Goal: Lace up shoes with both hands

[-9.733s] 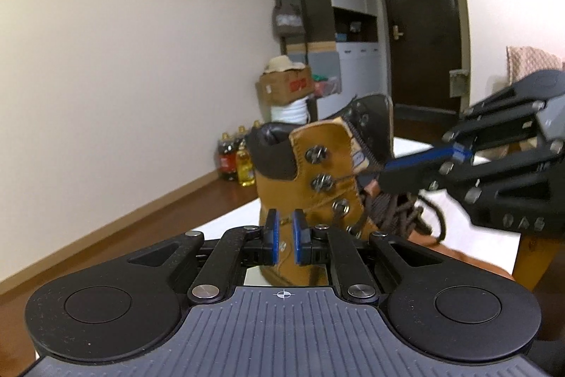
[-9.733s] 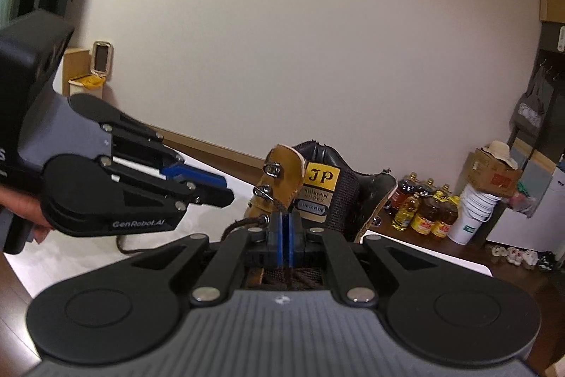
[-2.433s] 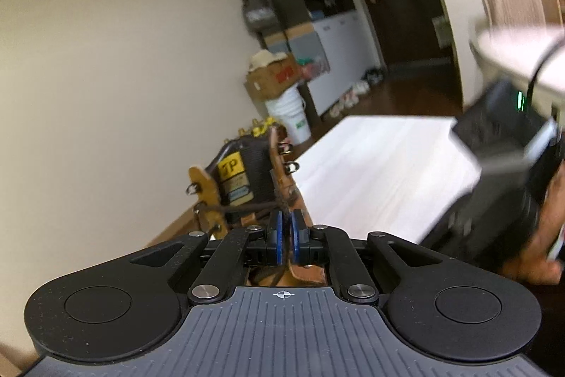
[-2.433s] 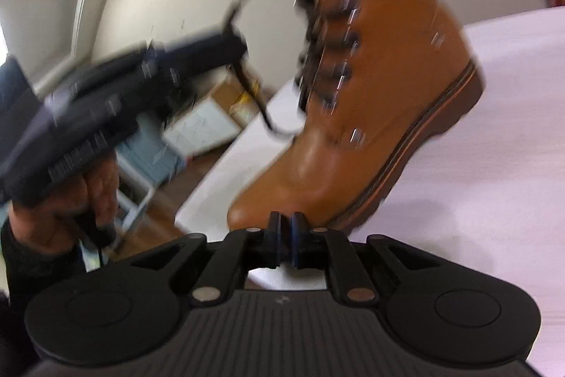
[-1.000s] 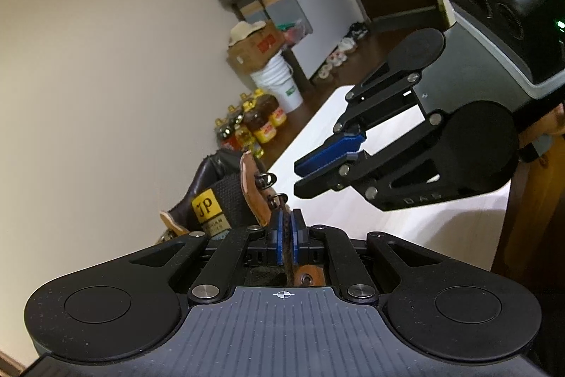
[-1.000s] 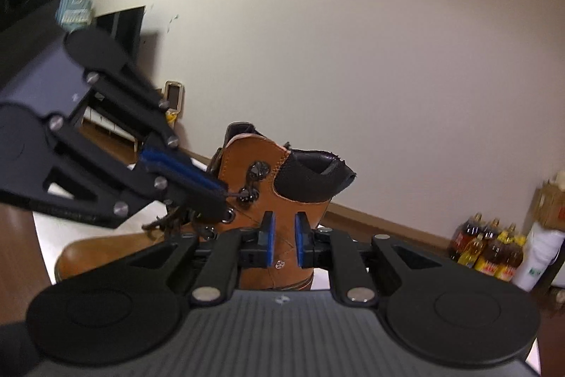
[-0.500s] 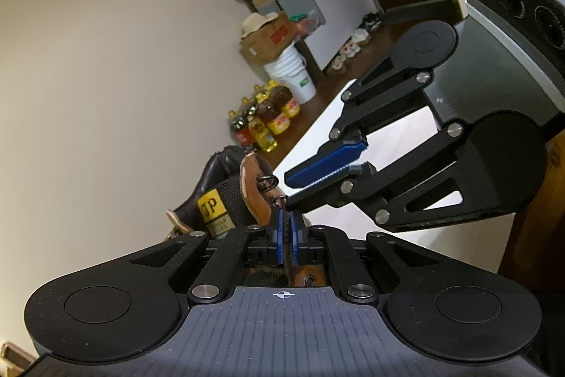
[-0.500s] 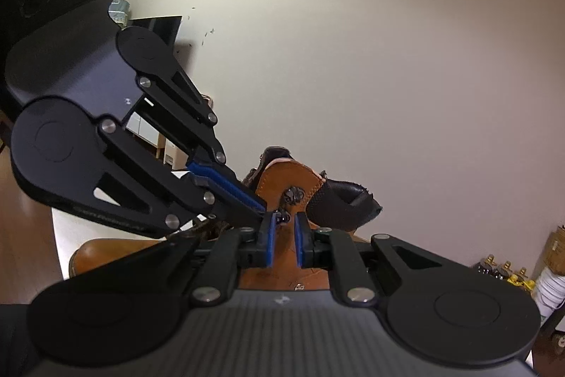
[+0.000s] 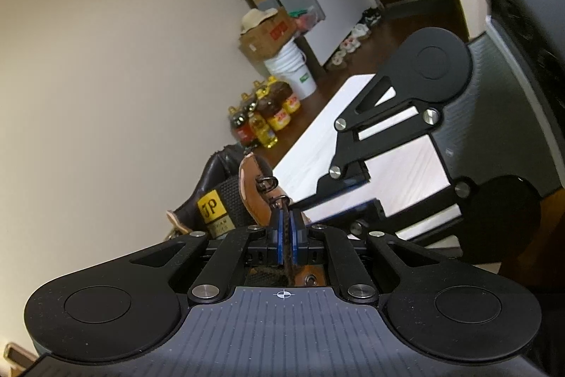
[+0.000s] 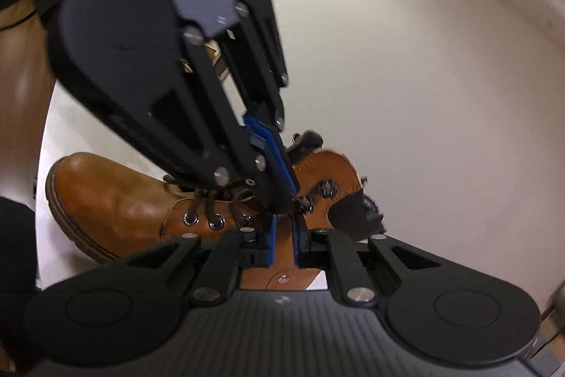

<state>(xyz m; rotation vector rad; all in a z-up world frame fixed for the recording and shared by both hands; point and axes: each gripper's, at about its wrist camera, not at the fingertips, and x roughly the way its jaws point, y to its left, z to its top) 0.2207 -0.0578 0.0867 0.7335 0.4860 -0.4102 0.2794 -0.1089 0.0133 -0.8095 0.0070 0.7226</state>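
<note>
- Lace (image 9: 286, 253) sits between my left fingers (image 9: 280, 232), which are pressed together on it; I hold it tight so it does not slip back out of the lower eyelets.
- Boot (image 10: 116, 196) lies on the white table (image 9: 399, 172), just in front of both pairs of fingers, its open collar close past the left tips.
- My left gripper (image 10: 287, 196) comes from above and ends at a hook (image 10: 306, 200) on the boot's upper part, I think to lead the lace around it.
- My right gripper (image 10: 282, 241) has just been closing, but its fingers (image 10: 271, 241) stand a little apart with only boot leather seen behind the gap; I cannot see lace between them.
- I judge the right one waits close below the left tip to take the lace over.
</note>
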